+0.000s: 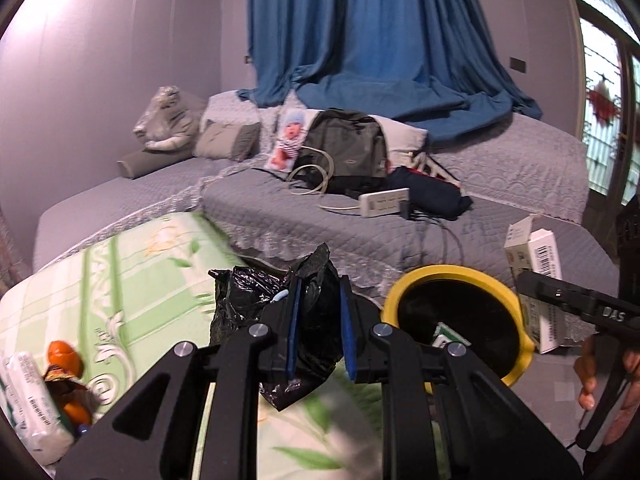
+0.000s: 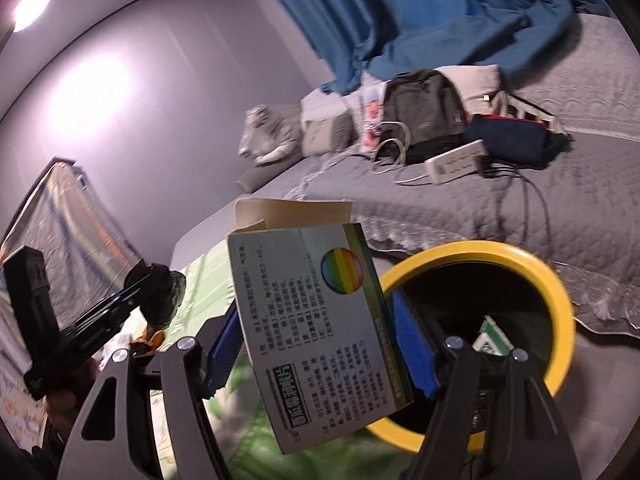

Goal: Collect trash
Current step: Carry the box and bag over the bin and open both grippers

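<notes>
My left gripper (image 1: pixel 320 324) is shut on a crumpled black plastic bag (image 1: pixel 256 304), which it holds above a green floral mat (image 1: pixel 132 280). My right gripper (image 2: pixel 320 340) is shut on an opened white cardboard box (image 2: pixel 320 320) with printed text and a rainbow circle. The box hangs at the left rim of a yellow-rimmed black bin (image 2: pixel 556 288). A green-and-white packet (image 2: pixel 492 338) lies inside the bin. In the left wrist view the bin (image 1: pixel 404 288) sits right of my left gripper, with the box (image 1: pixel 532 256) held beyond it. The right wrist view shows the bag (image 2: pixel 164 292) at the left.
A grey quilted bed (image 1: pixel 480 232) lies behind the bin with a dark backpack (image 1: pixel 344 148), a white power strip (image 1: pixel 384 202) with cables, folded dark cloth and pillows. A blue curtain (image 1: pixel 376 40) hangs behind. Orange peel (image 1: pixel 64 360) and white packets (image 1: pixel 28 396) lie on the mat at the left.
</notes>
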{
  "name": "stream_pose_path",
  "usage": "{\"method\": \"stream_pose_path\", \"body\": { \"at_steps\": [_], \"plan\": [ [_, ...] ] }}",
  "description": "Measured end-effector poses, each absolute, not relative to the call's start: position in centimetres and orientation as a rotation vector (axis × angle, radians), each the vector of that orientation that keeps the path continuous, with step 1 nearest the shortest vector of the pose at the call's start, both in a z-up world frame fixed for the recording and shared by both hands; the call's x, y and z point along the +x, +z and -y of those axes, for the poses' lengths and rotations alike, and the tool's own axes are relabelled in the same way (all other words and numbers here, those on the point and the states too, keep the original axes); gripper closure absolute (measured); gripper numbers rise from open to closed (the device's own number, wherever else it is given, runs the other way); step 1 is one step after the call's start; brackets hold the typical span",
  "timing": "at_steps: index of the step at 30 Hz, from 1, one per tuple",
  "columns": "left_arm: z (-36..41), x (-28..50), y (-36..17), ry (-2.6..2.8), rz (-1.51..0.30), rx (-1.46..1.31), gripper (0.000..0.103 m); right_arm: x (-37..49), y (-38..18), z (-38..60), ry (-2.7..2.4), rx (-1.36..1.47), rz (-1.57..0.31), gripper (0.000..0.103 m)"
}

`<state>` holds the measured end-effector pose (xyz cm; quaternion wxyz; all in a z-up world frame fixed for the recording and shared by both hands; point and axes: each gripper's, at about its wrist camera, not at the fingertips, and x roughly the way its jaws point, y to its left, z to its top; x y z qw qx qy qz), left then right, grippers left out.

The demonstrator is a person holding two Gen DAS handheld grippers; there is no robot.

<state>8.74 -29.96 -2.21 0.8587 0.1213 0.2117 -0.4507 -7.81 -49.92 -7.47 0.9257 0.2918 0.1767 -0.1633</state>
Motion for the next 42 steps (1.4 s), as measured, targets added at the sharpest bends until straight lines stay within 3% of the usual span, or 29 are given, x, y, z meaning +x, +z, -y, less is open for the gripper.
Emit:
{"method": "stream_pose_path", "body": {
  "at_steps": [12,30,31,33,34,35,42],
  "plan": [
    [38.7,5.4,-4.5,-1.103,-0.474,0.315,0.086,-9.4,-10.6,54.7,-0.574,0.612,-0.428,0.036],
    [46.8,8.6,-9.7,-1.183,-0.691,0.268,0.085,-7.2,-16.1,59.7,-0.672,0.712,-0.553,0.036],
    [46.9,8.7,-9.8,-1.186,-0.697,0.265,0.083,-7.2,-16.1,59.8,-0.671,0.715,-0.557,0.035],
    [46.8,8.7,-9.8,-1.174,-0.700,0.255,0.066,-7.1,-16.2,59.9,-0.682,0.718,-0.567,0.032],
    [46.5,8.8,-9.7,-1.166,-0.692,0.244,0.043,-7.0,-16.2,60.0,-0.686,0.718,-0.571,0.031],
    [46.0,8.9,-9.5,-1.140,-0.665,0.229,0.031,-7.1,-16.3,60.1,-0.700,0.718,-0.577,0.031],
    [44.0,10.6,-9.3,-1.087,-0.684,0.141,0.020,-8.1,-16.3,60.6,-0.729,0.740,-0.567,0.027]
  ]
}}
